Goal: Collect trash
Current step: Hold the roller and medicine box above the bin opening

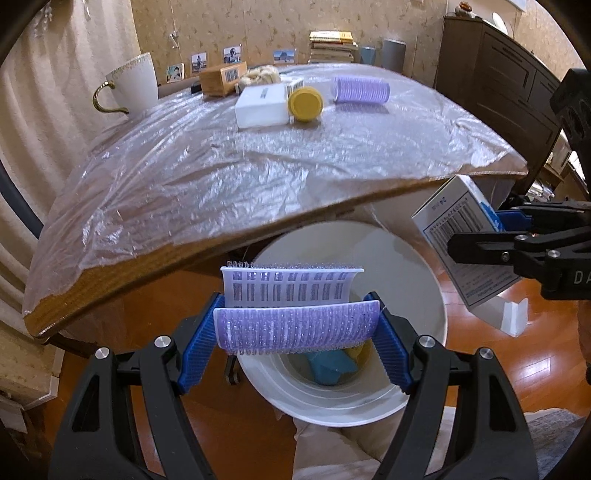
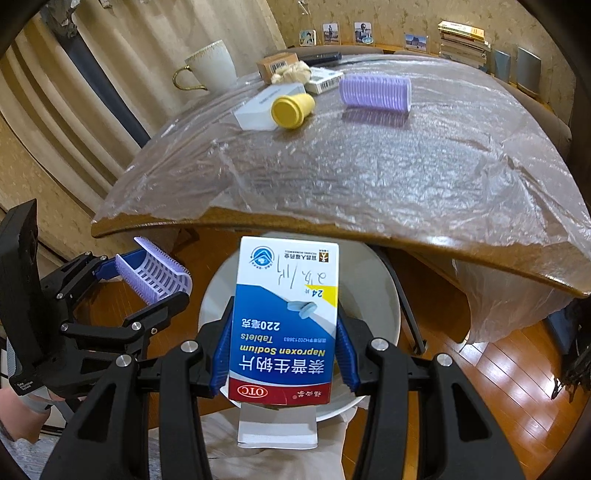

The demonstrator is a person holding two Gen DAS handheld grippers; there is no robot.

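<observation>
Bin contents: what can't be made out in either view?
- Left wrist view: the hair roller in the left gripper covers most of the bin floor; only blue and yellow scraps show.
- Right wrist view: the medicine box in the right gripper hides the bin's inside entirely.

Patterned beige wallpaper (image 1: 258,22) backs the room; cream curtains (image 2: 92,96) hang left, a dark wooden cabinet (image 1: 495,74) stands right, over glossy wood floor (image 2: 517,369).

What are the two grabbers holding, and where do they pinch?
The left gripper pinches a purple hair roller by its two ends. The right gripper squeezes a blue-and-white medicine box by its long side edges.
</observation>
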